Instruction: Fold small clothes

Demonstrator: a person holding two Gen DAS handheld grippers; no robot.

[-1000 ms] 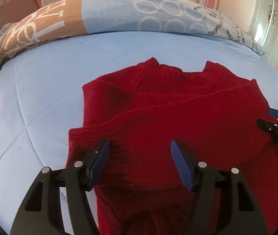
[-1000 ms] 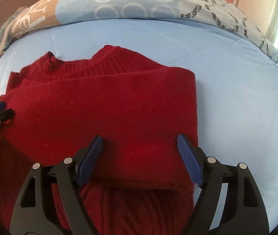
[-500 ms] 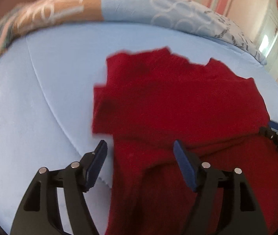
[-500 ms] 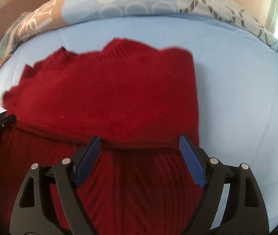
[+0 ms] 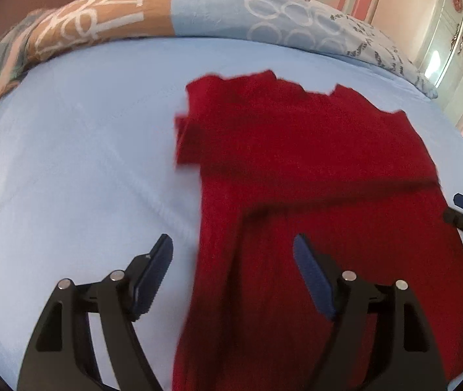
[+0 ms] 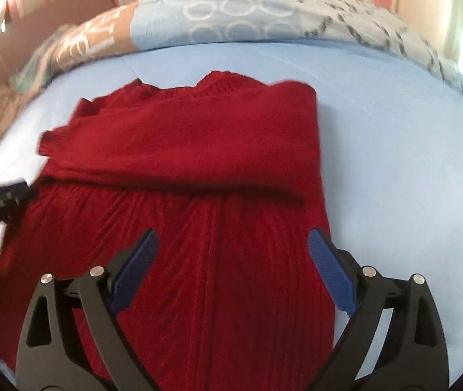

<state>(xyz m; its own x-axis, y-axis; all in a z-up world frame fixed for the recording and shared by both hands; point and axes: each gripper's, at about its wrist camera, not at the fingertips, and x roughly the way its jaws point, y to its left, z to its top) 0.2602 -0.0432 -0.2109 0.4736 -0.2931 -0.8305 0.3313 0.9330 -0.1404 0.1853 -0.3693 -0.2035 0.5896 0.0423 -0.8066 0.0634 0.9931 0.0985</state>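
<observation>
I pulled both grippers back toward the near edge of the bed. A second ago my left gripper [image 5: 233, 272] sat over the folded part of the red sweater [image 5: 313, 169], with both fingers above it. It slid left, so its left finger [image 5: 153, 270] hung over the blue bed sheet [image 5: 78, 150] and only its right finger [image 5: 313, 277] stayed over the sweater. My right gripper [image 6: 231, 260] backed off the folded flap and came to sit over the ribbed lower part. More of the sheet showed past the sweater than before.
</observation>
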